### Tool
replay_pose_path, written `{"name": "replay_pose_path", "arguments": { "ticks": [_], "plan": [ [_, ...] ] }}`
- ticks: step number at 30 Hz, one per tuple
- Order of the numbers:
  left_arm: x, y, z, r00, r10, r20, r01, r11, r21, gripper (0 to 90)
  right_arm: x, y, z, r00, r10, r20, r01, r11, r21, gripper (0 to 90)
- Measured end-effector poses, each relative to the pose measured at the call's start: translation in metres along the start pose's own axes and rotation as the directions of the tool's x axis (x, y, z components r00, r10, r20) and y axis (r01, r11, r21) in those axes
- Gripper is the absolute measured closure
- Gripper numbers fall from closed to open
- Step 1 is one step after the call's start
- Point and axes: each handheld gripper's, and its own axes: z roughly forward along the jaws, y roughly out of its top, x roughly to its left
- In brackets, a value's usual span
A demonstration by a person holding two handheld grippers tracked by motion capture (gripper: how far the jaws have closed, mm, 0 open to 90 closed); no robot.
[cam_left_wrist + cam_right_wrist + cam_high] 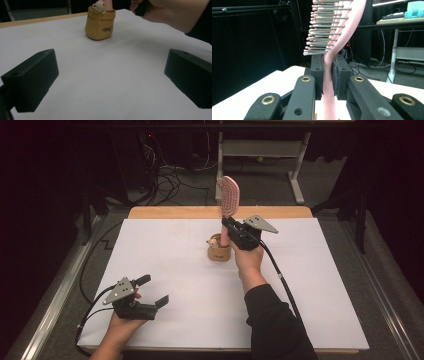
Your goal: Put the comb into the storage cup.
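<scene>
Pink hairbrush (229, 196) held upright in the tan holder (219, 252), handle pinched by right gripper (231, 231), left gripper (154, 291) spread wide, well short of the holder

Two black hand-held grippers: left hand-held gripper (154, 291) lower left of frame, right hand-held gripper (229, 224) at centre. Grey 3-cornered plate w/ small holes atop each. Black cable trailing off each. Blocky black jaws, brass-ringed screw holes on linkage. Black long sleeve (277, 322) on right arm, left forearm bare.
</scene>
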Motion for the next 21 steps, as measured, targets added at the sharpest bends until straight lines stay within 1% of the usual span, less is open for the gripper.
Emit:
{"name": "replay_pose_path", "arguments": {
  "ticks": [2, 9, 16, 21],
  "plan": [
    [0.000, 0.000, 0.000, 1.0000, -0.001, 0.001, 0.001, 1.0000, 0.000, 0.0, 0.001, -0.002, 0.000, 1.0000, -0.006, 0.002, 0.006, 1.000, 0.002, 82.0],
    [-0.001, 0.000, 0.000, 1.0000, 0.000, 0.004, 0.000, 1.0000, 0.002, 0.0, 0.003, -0.008, 0.002, 0.9999, 0.006, 0.009, -0.006, 1.000, 0.009, 82.0],
    [0.000, -0.001, 0.000, 1.0000, 0.000, 0.005, 0.000, 1.0000, 0.004, 0.0, 0.003, -0.012, 0.004, 0.9999, 0.004, 0.010, -0.004, 1.000, 0.015, 82.0],
    [0.000, -0.001, 0.000, 1.0000, 0.002, 0.005, -0.002, 1.0000, 0.008, 0.0, 0.002, -0.018, 0.004, 0.9997, 0.019, 0.016, -0.020, 1.000, 0.019, 82.0]
  ]
}}
